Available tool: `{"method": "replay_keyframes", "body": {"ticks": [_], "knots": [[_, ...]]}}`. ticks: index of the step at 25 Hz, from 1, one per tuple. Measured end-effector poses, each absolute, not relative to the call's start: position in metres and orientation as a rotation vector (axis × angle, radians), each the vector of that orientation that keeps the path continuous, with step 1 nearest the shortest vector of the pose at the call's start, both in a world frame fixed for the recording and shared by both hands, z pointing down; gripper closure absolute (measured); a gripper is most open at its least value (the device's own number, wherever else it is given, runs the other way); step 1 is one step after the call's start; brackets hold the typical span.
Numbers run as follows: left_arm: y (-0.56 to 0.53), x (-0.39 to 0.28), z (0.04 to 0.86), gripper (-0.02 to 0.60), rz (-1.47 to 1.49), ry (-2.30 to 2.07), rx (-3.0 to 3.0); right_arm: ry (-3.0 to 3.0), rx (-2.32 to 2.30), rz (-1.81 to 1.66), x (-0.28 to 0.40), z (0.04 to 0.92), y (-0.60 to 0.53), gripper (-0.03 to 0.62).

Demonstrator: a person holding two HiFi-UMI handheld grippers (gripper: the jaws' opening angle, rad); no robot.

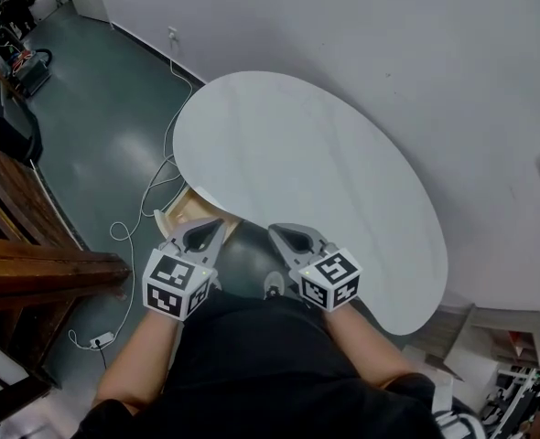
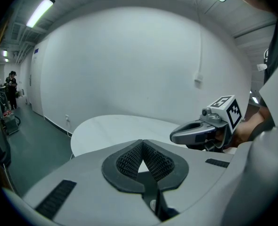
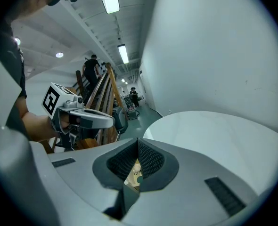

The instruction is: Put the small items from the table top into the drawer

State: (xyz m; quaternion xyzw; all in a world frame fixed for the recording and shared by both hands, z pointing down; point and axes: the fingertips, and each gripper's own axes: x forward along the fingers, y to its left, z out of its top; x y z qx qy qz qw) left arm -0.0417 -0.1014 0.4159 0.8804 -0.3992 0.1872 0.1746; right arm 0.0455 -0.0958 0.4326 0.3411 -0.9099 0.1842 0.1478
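The white oval table (image 1: 297, 154) shows a bare top with no small items on it. Under its near left edge a wooden drawer (image 1: 189, 210) stands pulled out. My left gripper (image 1: 219, 221) and right gripper (image 1: 273, 229) hover side by side just in front of the table's near edge, close to my body, both shut with nothing between the jaws. In the left gripper view the pads (image 2: 129, 160) meet at their tips and the right gripper (image 2: 175, 136) shows at the right. In the right gripper view a sliver of the drawer's inside (image 3: 135, 173), with small things in it, shows below the shut jaws.
White cables (image 1: 146, 199) and a power strip (image 1: 101, 340) lie on the green floor left of the table. Dark wooden railings (image 1: 32, 263) stand at the left. A white wall runs behind the table. Boxes and shelving (image 1: 490, 332) sit at the right. People (image 3: 89, 69) stand far off.
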Motion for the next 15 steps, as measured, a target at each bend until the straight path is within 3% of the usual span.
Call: {"method": "replay_keyframes", "body": {"ticks": [15], "knots": [[-0.103,-0.0425,0.4155,0.566,0.532,-1.151,2.486,-2.622,0.95,0.536,0.0425,0.4335,-0.0989,0.585]]}}
